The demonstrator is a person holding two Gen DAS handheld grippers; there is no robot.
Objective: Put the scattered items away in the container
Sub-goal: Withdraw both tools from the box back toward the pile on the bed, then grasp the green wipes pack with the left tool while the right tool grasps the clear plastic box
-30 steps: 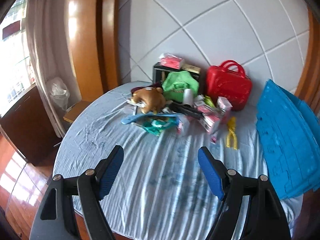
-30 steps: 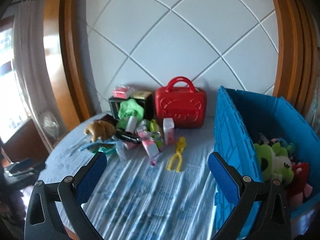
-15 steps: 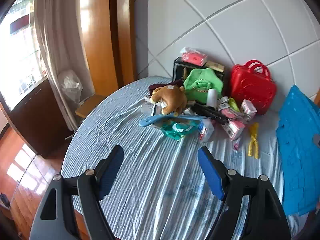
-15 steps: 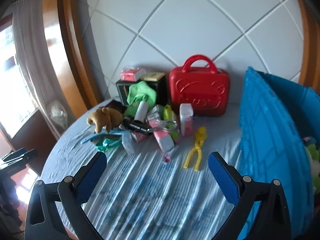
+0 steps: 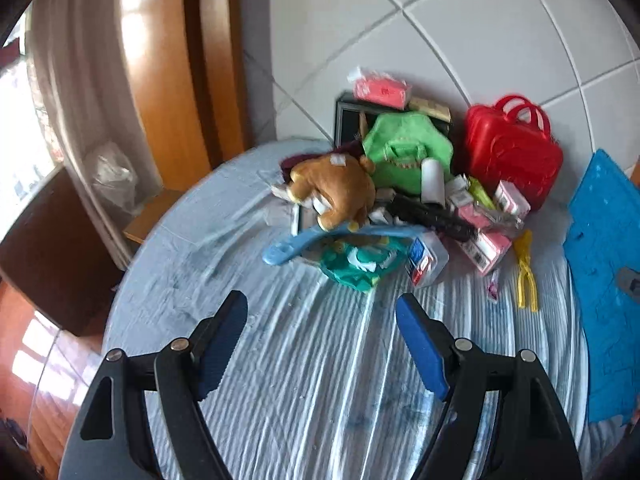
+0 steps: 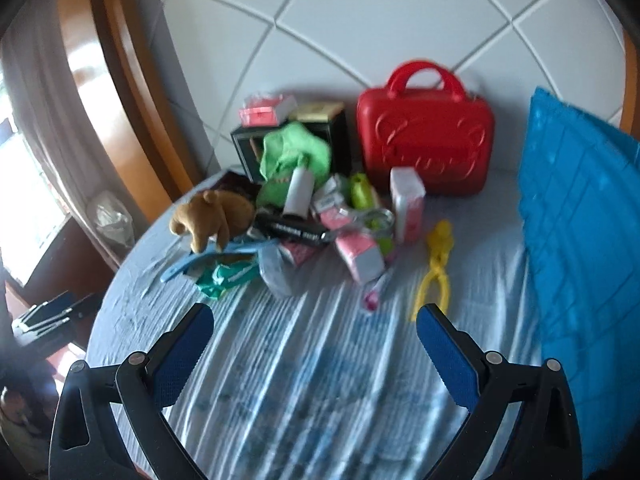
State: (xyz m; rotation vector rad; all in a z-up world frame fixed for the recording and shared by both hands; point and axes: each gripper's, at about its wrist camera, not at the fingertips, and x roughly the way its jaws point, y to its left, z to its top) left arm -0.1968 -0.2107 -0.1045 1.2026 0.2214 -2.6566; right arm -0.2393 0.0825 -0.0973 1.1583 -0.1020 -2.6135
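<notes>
A heap of small items lies at the far side of a round table with a striped blue cloth. In it are a brown plush bear, a light blue hanger, a green pouch, a green cloth bag, pink boxes and yellow tongs. The blue crate stands on the right. My left gripper hangs open and empty short of the heap. My right gripper is open too, near the tongs and the crate.
A red case and a black box stand at the back against the white tiled wall. Wooden trim and a curtain are on the left. The table edge curves along the left, with wooden floor below.
Both grippers have come closer to the heap and lower over the table; the items look larger. The inside of the crate has left the right wrist view. Jaws stay open.
</notes>
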